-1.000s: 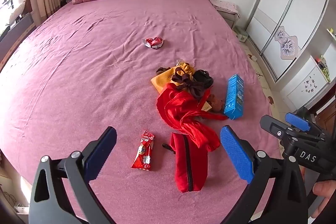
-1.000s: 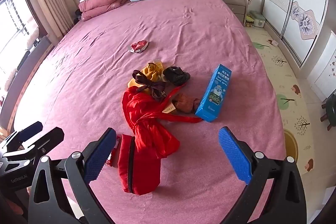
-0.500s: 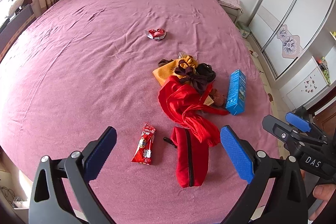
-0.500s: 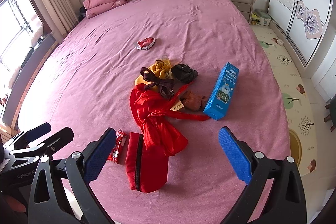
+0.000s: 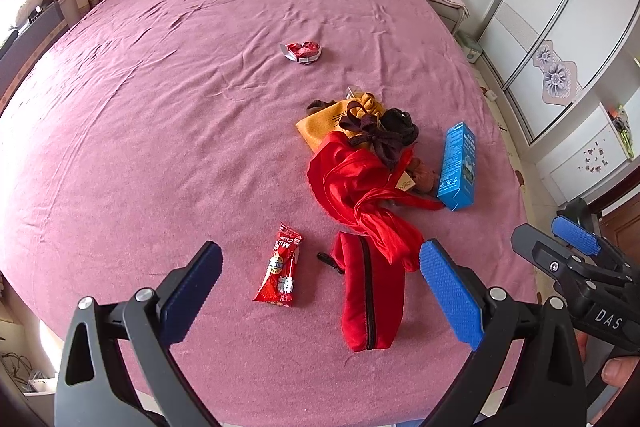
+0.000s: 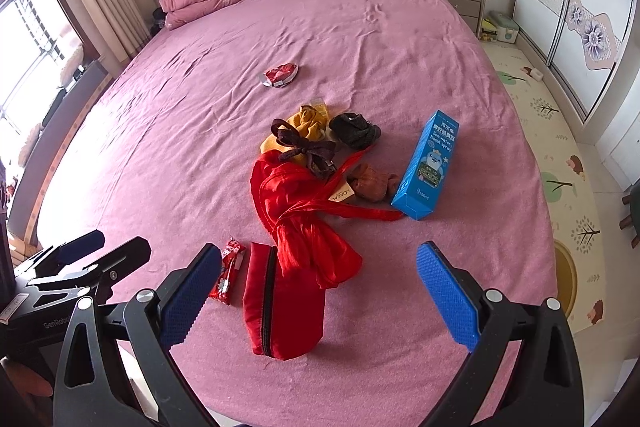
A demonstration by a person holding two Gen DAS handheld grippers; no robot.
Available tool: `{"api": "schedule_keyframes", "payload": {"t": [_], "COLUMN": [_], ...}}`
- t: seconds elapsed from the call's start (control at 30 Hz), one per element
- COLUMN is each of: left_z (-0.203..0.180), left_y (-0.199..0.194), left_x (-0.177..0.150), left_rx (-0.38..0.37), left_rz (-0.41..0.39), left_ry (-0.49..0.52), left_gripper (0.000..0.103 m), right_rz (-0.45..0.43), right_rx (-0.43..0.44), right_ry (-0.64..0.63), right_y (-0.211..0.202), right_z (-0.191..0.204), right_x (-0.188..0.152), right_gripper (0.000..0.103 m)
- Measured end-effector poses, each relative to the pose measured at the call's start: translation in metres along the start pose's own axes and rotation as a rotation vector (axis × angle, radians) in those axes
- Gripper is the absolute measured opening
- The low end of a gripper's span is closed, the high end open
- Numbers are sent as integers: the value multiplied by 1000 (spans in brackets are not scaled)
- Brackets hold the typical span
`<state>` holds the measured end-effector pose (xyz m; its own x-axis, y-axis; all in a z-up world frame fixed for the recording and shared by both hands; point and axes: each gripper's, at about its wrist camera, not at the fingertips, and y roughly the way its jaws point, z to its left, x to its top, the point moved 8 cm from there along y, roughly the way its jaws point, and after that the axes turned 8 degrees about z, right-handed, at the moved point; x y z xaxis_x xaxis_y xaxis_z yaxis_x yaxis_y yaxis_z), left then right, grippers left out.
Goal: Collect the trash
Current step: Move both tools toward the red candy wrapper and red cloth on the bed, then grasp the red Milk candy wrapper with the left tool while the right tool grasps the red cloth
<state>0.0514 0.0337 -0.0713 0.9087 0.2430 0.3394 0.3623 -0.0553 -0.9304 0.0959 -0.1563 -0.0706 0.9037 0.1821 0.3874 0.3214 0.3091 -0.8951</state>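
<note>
Candy wrapper (image 5: 280,266) lies flat on the pink bedspread (image 5: 160,107), just left of the red zip pouch (image 5: 370,297); the left gripper (image 5: 320,291) and right gripper (image 6: 318,295) hover spread wide, empty. Judged: approach stage; next, lower the left one over it

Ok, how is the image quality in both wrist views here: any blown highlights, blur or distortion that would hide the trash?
Left wrist view: sharp, strong fisheye bend, dark corners; the red candy wrapper is evenly lit. Right wrist view: window at left is blown out, the bed is clear, and the blue box print is partly readable.
</note>
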Motion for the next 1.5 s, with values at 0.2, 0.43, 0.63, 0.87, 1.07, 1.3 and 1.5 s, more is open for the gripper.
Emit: {"api": "schedule_keyframes", "payload": {"t": [0.2,0.43,0.63,0.87,1.07,1.3,1.5], "left_z": [1,0,0,-2,-3,-3,0], "left_y": [4,7,8,10,11,15,21], "left_x": [-2,-1,1,3,4,3,3], "left_rx": [-8,-12,-15,-24,-26,-28,-31], "left_rz": [16,26,30,35,41,51,66], "left_ry": [-9,-10,-9,-9,-8,-13,-19], "left_gripper": [99,99,99,99,99,99,99], "right_rz": [6,16,19,22,23,29,39], "right_rx": [10,13,16,17,17,26,28], "right_ry": [9,13,22,25,22,20,17], "right_y": [1,3,5,6,6,11,17], "right_z": [-1,0,-2,-2,-1,0,1], "right_x": [0,3,4,4,5,3,3], "right_gripper": [94,94,94,94,94,94,94]}}
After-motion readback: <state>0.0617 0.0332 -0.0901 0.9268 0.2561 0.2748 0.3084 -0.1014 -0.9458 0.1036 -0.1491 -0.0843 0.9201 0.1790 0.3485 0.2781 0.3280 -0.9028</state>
